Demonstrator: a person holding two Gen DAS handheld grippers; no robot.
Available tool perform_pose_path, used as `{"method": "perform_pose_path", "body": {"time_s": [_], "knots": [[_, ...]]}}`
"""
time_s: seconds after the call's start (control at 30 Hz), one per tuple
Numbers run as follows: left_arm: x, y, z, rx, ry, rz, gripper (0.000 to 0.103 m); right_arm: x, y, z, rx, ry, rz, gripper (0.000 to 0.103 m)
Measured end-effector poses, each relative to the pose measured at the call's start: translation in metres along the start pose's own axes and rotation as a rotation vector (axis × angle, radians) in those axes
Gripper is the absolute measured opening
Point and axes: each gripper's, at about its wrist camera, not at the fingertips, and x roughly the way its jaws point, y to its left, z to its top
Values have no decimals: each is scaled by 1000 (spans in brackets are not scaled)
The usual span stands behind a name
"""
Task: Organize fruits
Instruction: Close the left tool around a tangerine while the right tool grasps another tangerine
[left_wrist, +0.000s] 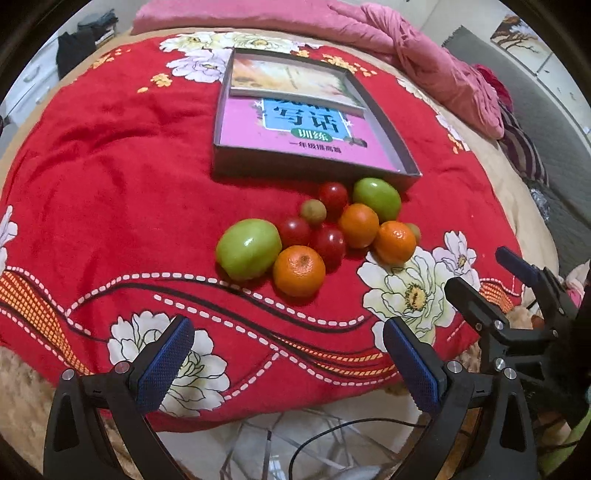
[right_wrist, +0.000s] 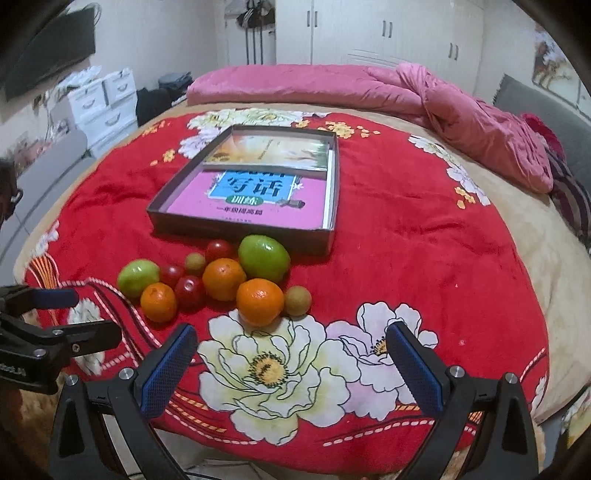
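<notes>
At the centre of both views, we find the fruits (left_wrist: 314, 232) lying in one loose cluster on the red floral blanket (left_wrist: 110, 166), just below the near wall of a shallow grey box (left_wrist: 314, 171). We count two green fruits, three oranges, three small red fruits and two small brownish-green ones, most of them touching a neighbour. The box holds a pink book (left_wrist: 280, 136) with a second book (left_wrist: 291, 79) overlapping its far end; no fruit is inside it.

At the bottom of the left wrist view, the left gripper (left_wrist: 288, 363) stands with its blue pads wide apart, holding nothing, short of the cluster. At the bottom of the right wrist view, the right gripper (right_wrist: 291, 363) is likewise spread and empty, above a white flower print. A pink quilt (right_wrist: 369, 92) lies along the upper frame.
</notes>
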Motion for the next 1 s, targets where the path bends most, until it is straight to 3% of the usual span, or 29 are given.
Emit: {"method": "perform_pose_path", "body": {"time_s": [0.3, 0.43, 0.6, 0.67, 0.8, 0.87, 1.0], "knots": [[11, -3, 7, 9, 9, -28, 94, 18, 5, 4, -57, 17, 37, 102], [18, -5, 10, 15, 21, -41, 79, 27, 10, 4, -94, 37, 48, 97], [25, -7, 13, 20, 24, -39, 71, 33, 14, 3, -126, 42, 67, 93], [28, -7, 14, 20, 27, -47, 63, 34, 14, 4, -136, 35, 74, 92], [34, -8, 18, 14, 30, -43, 62, 39, 15, 7, -155, 43, 99, 84], [36, -9, 19, 13, 29, -43, 56, 44, 18, 8, -182, 46, 92, 78], [42, -9, 21, 9, 37, -43, 51, 54, 27, 10, -263, 59, 73, 59]]}}
